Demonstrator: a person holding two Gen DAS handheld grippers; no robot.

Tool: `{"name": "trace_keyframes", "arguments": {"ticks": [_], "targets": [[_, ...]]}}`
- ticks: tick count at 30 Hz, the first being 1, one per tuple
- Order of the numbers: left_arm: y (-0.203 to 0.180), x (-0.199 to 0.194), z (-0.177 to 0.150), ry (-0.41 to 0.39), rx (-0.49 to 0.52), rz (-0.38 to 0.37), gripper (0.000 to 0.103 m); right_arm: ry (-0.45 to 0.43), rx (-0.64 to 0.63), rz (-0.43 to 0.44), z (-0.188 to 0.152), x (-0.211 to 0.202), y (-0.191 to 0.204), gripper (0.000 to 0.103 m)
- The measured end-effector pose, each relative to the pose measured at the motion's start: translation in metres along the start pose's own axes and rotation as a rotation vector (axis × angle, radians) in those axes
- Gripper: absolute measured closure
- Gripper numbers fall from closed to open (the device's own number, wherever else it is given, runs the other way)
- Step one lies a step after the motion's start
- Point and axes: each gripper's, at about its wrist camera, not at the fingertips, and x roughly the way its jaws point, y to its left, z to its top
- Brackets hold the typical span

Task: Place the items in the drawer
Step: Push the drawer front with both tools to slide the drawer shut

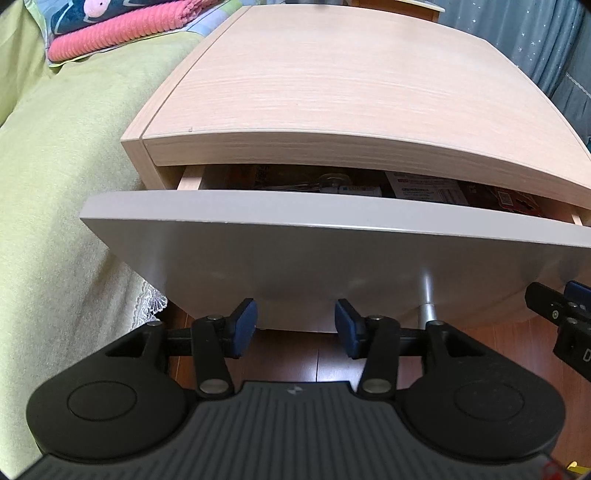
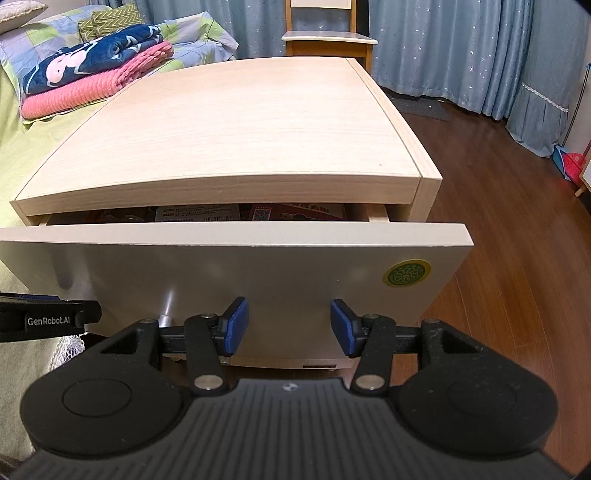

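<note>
Left wrist view: both grippers empty before a barely opened drawer.

Left gripper [image 1: 295,325] has jaws spread wide, holding nothing; the right gripper [image 2: 289,325] likewise. At twelve o'clock stands the drawer [image 1: 314,251], ajar under the nightstand top [image 1: 332,81], with packets [image 2: 207,213] inside. Its front looks rigid and smooth, probably slippery; the metal handle [image 1: 427,295], at two o'clock, seems the surest hold. No loose item shows.

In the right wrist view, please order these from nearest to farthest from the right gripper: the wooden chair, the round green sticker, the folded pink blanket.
From the right gripper:
1. The round green sticker, on the drawer front, just up and to the right.
2. The folded pink blanket, on the bed at far left, past the nightstand's front.
3. The wooden chair, behind the nightstand, by the curtain.
</note>
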Motion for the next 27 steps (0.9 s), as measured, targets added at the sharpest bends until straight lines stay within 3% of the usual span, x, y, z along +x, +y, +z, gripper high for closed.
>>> {"name": "trace_keyframes", "arguments": {"ticks": [27], "targets": [[-0.001,-0.016,-0.029,-0.006,0.022,-0.001,0.051,-0.003,0.001,-0.005,0.016,0.016,-0.004,0.056]]}}
